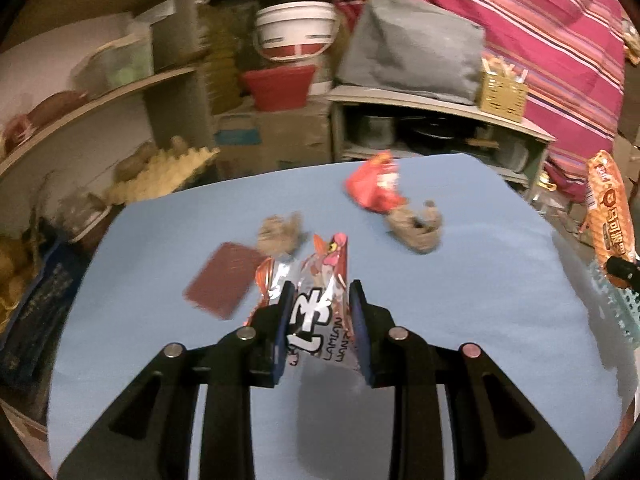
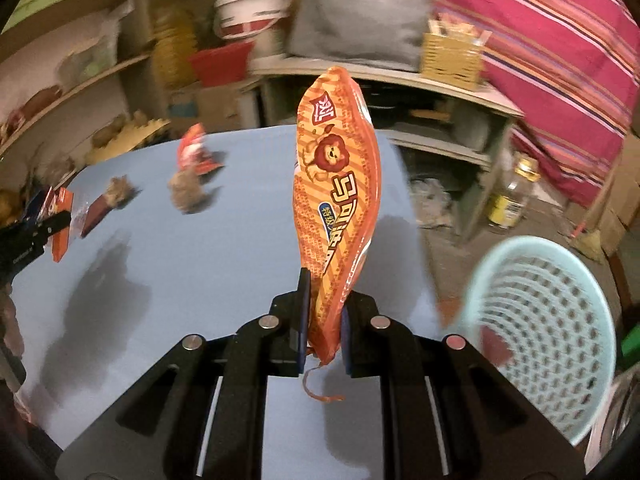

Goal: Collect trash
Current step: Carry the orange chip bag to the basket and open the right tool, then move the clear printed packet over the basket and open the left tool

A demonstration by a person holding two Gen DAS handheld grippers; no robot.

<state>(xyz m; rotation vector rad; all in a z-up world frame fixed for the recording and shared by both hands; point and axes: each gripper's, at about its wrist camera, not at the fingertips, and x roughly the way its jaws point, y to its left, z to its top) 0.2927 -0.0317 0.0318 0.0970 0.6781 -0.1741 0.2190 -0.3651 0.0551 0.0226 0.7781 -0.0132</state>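
Note:
My left gripper (image 1: 322, 294) is shut on a silver and orange snack wrapper (image 1: 316, 280), held above the blue table (image 1: 480, 320). My right gripper (image 2: 325, 292) is shut on a tall orange lion snack bag (image 2: 338, 184), held upright over the table's right edge; the bag also shows in the left wrist view (image 1: 610, 212). On the table lie a red wrapper (image 1: 376, 186), two crumpled brown paper wads (image 1: 280, 234) (image 1: 418, 226) and a dark red flat card (image 1: 224, 280). A pale green mesh basket (image 2: 548, 328) stands at the right, off the table.
Shelves (image 1: 100, 100) with clutter stand to the left and a low shelf unit (image 1: 440, 128) behind the table. A red-striped cloth (image 2: 560, 40) hangs at the right. A glass bottle (image 2: 514, 192) stands on the floor near the basket.

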